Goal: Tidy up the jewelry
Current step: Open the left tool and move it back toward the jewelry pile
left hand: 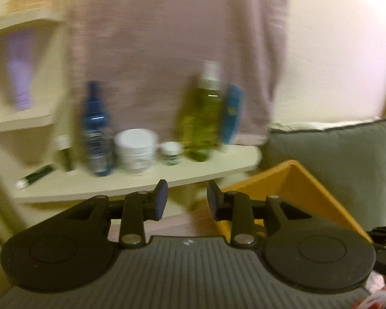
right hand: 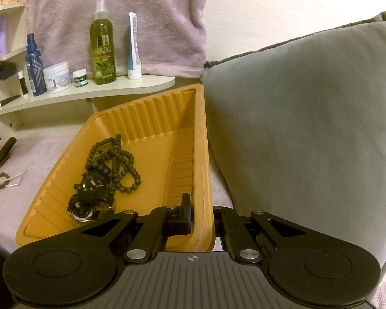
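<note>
An orange ribbed tray [right hand: 154, 113] lies tilted on the pinkish bed cover. It holds a dark bead necklace [right hand: 115, 159] and two dark wristwatches [right hand: 92, 182], [right hand: 81, 211]. My right gripper [right hand: 202, 216] is shut on the tray's right rim, one finger [right hand: 185, 213] inside the wall and the other hidden behind it. In the blurred left wrist view, my left gripper [left hand: 187, 198] is open with nothing between its blue pads. It points at the shelf, with a corner of the tray [left hand: 296, 188] to its right. Brown beads and a thin silver chain [right hand: 2, 180] lie on the cover left of the tray.
A cream shelf [right hand: 141, 85] behind the tray carries an olive spray bottle [right hand: 102, 43], a blue bottle [right hand: 34, 67], white jars and a tube. A pink towel [right hand: 141, 13] hangs above it. A grey cushion [right hand: 308, 128] stands right of the tray. A dark stick [right hand: 6, 149] lies on the cover.
</note>
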Motion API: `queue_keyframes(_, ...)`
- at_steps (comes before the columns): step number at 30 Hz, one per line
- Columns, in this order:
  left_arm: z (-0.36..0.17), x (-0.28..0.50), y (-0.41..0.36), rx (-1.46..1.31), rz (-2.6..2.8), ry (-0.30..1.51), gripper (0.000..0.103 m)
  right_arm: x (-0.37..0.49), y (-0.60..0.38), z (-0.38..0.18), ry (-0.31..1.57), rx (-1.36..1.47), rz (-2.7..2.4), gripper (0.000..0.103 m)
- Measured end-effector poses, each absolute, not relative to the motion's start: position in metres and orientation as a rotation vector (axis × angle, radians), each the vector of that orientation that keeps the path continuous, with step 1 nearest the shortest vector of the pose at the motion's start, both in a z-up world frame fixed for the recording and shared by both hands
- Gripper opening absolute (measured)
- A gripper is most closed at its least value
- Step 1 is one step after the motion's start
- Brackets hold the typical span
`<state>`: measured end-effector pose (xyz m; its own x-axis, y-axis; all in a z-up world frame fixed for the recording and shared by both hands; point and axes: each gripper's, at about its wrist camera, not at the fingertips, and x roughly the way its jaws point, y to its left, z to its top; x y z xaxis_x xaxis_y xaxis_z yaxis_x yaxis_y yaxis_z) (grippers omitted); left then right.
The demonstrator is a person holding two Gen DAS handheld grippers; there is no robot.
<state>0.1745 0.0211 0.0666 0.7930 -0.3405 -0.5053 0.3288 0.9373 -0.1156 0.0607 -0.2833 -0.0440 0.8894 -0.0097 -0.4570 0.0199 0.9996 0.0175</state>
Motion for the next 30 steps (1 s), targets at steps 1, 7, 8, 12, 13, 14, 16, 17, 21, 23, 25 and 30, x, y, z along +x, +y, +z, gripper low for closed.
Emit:
queue_keyframes(1, 0.066, 0.17, 0.032, -0.02, -0.328, 0.544, 0.03, 0.061, -0.283, -0.044, 0.474, 0.021, -0.015, 0.004)
queue_keyframes(7, 0.056, 0.15, 0.081, -0.013, -0.194, 0.546, 0.032, 0.06, -0.283, -0.043, 0.472, 0.015, -0.013, 0.004)
queue_keyframes(8, 0.051, 0.147, 0.088, -0.009, -0.172, 0.549, 0.032, 0.059, -0.283, -0.043, 0.471, 0.015, -0.012, 0.004)
queue_keyframes(12, 0.032, 0.134, 0.113, -0.018, -0.121, 0.582, 0.033, 0.059, -0.282, -0.043, 0.473, 0.015, -0.013, 0.004)
queue_keyframes(13, 0.027, 0.131, 0.116, -0.016, -0.112, 0.592, 0.033, 0.059, -0.282, -0.043, 0.474, 0.016, -0.013, 0.004)
queue_keyframes(14, 0.02, 0.128, 0.12, -0.014, -0.102, 0.604, 0.033, 0.058, -0.282, -0.043, 0.476, 0.017, -0.013, 0.004)
queue_keyframes(16, 0.007, 0.123, 0.123, -0.001, -0.096, 0.623, 0.034, 0.059, -0.282, -0.044, 0.48, 0.017, -0.014, 0.004)
queue_keyframes(17, 0.001, 0.12, 0.124, 0.012, -0.096, 0.636, 0.035, 0.059, -0.283, -0.044, 0.481, 0.017, -0.014, 0.004)
queue_keyframes(21, -0.024, 0.11, 0.122, 0.091, -0.107, 0.659, 0.035, 0.059, -0.283, -0.045, 0.485, 0.014, -0.015, 0.004)
queue_keyframes(23, -0.037, 0.105, 0.119, 0.139, -0.117, 0.681, 0.035, 0.06, -0.282, -0.044, 0.483, 0.012, -0.012, 0.004)
queue_keyframes(25, -0.048, 0.101, 0.117, 0.146, -0.138, 0.709, 0.035, 0.061, -0.283, -0.044, 0.486, 0.01, -0.013, 0.004)
queue_keyframes(30, -0.071, 0.095, 0.105, 0.181, -0.21, 0.756, 0.034, 0.061, -0.283, -0.045, 0.493, 0.008, -0.017, 0.004)
